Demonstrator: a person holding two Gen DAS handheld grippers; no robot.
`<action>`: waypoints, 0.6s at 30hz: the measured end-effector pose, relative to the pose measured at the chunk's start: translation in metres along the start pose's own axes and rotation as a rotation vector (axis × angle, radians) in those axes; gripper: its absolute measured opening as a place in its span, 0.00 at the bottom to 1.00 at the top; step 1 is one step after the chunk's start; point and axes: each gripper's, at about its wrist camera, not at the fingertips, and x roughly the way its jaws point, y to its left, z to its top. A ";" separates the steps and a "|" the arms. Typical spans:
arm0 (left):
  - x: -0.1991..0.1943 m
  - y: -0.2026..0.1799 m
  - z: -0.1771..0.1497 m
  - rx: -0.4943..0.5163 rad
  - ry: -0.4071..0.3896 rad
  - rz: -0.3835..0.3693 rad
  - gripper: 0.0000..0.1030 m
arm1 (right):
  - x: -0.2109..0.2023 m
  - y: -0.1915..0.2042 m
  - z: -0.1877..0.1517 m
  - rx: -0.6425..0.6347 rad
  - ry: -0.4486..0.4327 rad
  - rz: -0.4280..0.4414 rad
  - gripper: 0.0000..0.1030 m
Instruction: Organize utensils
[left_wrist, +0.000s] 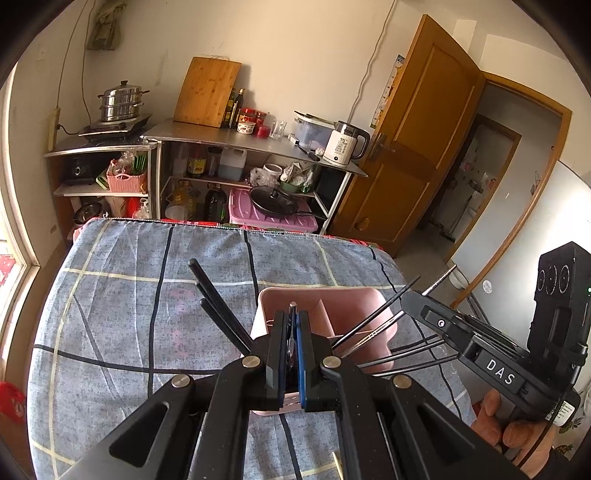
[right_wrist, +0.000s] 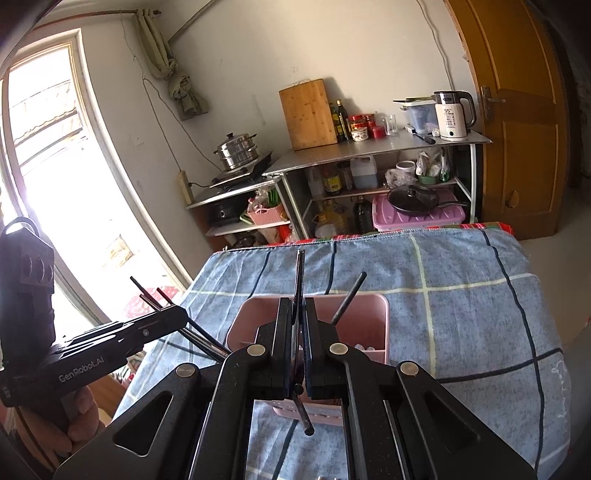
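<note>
Grippers over pink plastic utensil caddy (left_wrist: 325, 314) on blue checked tablecloth (left_wrist: 129, 295)

Left gripper (left_wrist: 293, 325) clenched on thin utensil – right gripper (right_wrist: 298, 317) clamping black chopstick (right_wrist: 300, 273); more dark chopsticks (left_wrist: 214, 299) leaning inside caddy.

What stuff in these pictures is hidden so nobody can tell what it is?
- Left wrist view: the thing pinched in the left gripper; its fingers hide all but a thin tip.
- Both views: the bottom of the pink holder; the grippers cover it.
- Right wrist view: the dark stick in the right gripper; too thin to name.
</note>
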 end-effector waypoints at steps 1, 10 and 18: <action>0.001 0.000 0.000 0.001 0.001 0.005 0.04 | 0.001 0.000 -0.001 -0.003 0.008 -0.001 0.05; 0.008 0.002 -0.011 0.006 0.030 0.052 0.04 | 0.006 -0.001 -0.011 -0.018 0.050 -0.015 0.05; 0.007 -0.007 -0.016 0.048 0.027 0.093 0.07 | -0.001 0.000 -0.011 -0.031 0.050 -0.025 0.07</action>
